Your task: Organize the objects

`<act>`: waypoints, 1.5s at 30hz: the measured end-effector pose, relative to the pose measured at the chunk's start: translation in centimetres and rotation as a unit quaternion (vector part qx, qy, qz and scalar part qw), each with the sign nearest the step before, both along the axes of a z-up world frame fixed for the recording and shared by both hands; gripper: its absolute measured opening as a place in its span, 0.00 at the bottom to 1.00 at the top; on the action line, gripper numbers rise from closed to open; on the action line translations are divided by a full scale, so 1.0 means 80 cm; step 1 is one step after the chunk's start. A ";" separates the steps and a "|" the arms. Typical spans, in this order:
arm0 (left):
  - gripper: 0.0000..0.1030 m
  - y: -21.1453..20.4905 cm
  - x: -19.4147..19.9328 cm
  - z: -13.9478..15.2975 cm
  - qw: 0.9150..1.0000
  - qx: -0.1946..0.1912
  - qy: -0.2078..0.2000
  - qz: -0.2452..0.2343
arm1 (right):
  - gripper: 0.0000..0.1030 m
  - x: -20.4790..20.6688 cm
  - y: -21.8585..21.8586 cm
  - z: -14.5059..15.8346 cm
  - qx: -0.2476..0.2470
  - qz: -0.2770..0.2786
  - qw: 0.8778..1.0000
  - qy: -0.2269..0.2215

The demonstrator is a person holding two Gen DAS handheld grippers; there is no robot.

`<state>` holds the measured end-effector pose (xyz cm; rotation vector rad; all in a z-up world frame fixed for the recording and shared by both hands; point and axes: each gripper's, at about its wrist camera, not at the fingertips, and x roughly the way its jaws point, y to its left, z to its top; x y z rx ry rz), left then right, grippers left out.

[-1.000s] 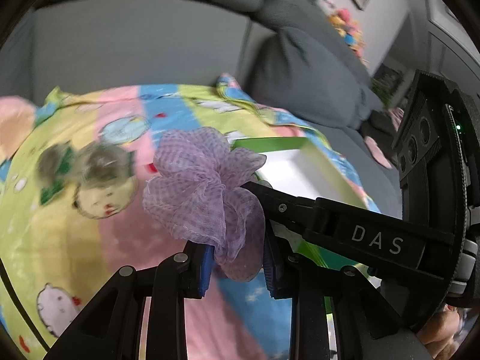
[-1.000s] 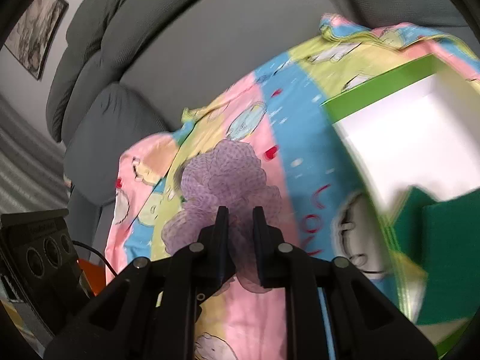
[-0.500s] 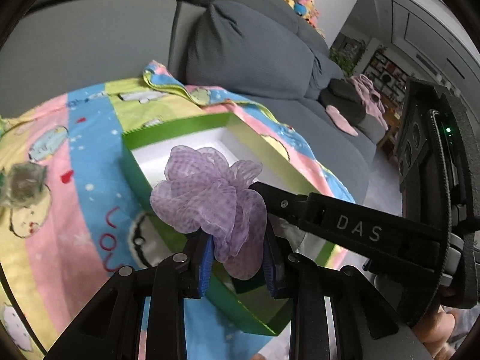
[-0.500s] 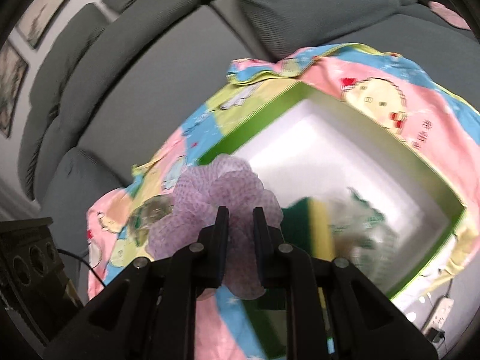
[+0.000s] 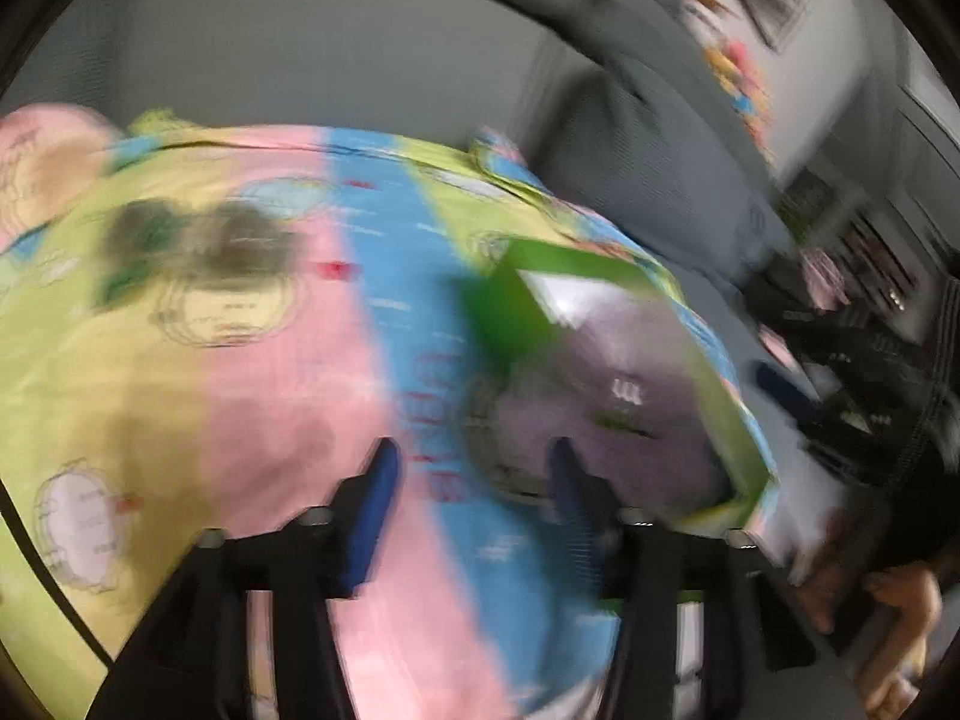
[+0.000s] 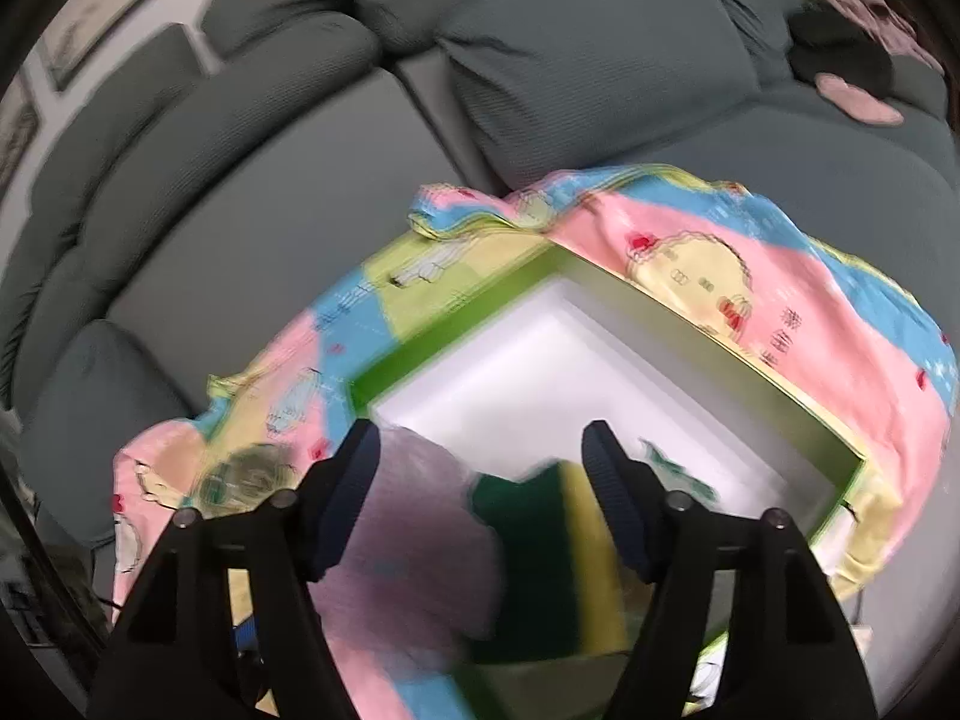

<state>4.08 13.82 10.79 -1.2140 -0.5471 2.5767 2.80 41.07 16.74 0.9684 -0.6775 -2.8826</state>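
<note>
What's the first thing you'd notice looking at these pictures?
The bright cartoon blanket spread over the grey sofa, with a green box sitting on it. A purple scrunchie lies blurred at the box's near end beside a green-and-yellow sponge. Both tongs, left and right, have just opened and grip nothing.

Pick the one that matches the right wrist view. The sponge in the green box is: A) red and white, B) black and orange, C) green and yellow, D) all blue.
C: the sponge lying in the box shows a dark green side and a yellow side, beside the purple scrunchie.
</note>
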 end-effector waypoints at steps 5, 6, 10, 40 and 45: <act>0.78 -0.087 0.016 -0.026 0.987 -0.088 -0.002 0.133 | 0.95 0.017 -0.074 0.010 -0.017 0.058 0.996 0.065; 0.78 -0.098 0.016 -0.036 0.983 -0.110 -0.009 0.147 | 0.95 0.015 -0.088 0.009 -0.015 0.070 0.995 0.067; 0.78 -0.125 0.005 -0.086 0.970 -0.160 -0.056 0.177 | 0.96 0.011 -0.163 -0.022 0.032 0.111 0.992 0.053; 1.00 -0.125 -0.018 -0.114 0.957 -0.198 -0.055 0.207 | 1.00 -0.081 -0.277 -0.162 0.162 0.133 0.973 -0.095; 1.00 -0.122 -0.018 -0.114 0.956 -0.200 -0.056 0.207 | 1.00 -0.093 -0.305 -0.172 0.240 0.120 0.955 -0.125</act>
